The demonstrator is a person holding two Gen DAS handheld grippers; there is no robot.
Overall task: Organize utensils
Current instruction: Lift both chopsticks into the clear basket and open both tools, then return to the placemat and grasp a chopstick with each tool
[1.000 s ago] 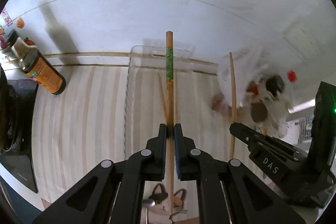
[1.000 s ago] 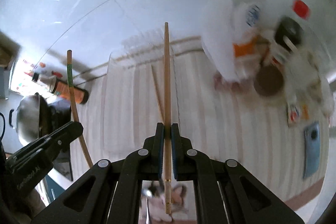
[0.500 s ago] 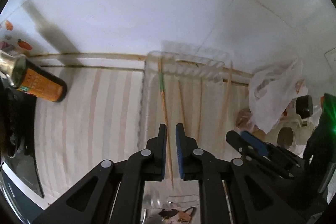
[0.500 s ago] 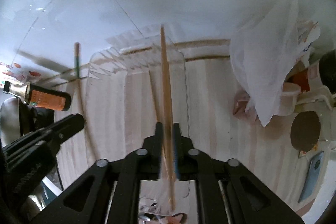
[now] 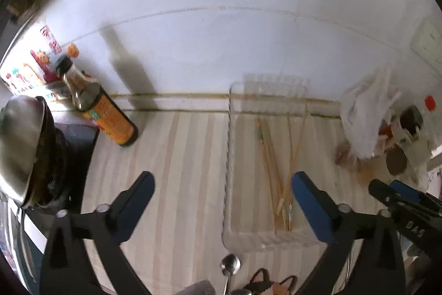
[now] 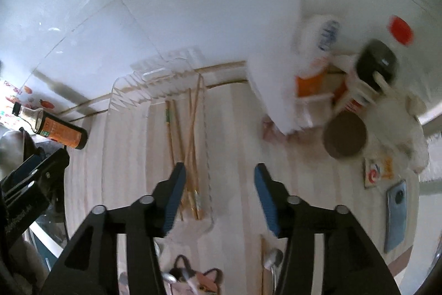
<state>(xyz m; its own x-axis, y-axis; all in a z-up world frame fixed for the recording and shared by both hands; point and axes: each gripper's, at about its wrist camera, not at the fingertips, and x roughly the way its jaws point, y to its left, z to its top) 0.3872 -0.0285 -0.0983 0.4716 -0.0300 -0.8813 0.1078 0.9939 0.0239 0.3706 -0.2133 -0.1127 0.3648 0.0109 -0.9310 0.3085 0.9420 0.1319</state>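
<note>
Nearest the cameras, a spoon [image 5: 229,266] lies on the striped table [image 5: 176,156], its handle cut off by the lower edge of the left wrist view. Beside it a cat-face item [image 6: 203,279] is only partly in frame and cannot be identified further. In the right wrist view a second spoon [image 6: 273,258] is half hidden behind a gripper finger.

The left gripper [image 5: 222,187] has just been opening; its jaws stand spread to the full with nothing between them. The right gripper [image 6: 219,179] has likewise just been opening; its jaws stand apart, nothing pinched.

Beyond the fingers sits a clear plastic tray [image 5: 228,145]. Its walls are hard to trace against the table. Inside lie the chopsticks [image 5: 272,156], several loose sticks crossing near their close ends; one bears a green band. The exact count cannot be told.

Left of the tray, well apart, stands a sauce bottle [image 5: 107,115] with an orange label, and a metal pot [image 5: 19,145] is cut off at the frame edge.

Right of the tray, a white plastic bag [image 5: 364,112] covers blurred containers; their contents cannot be made out. A brown round lid [image 6: 345,137] and a phone [image 6: 395,214] lie near them. A white tiled wall [image 5: 221,32] stands behind.
</note>
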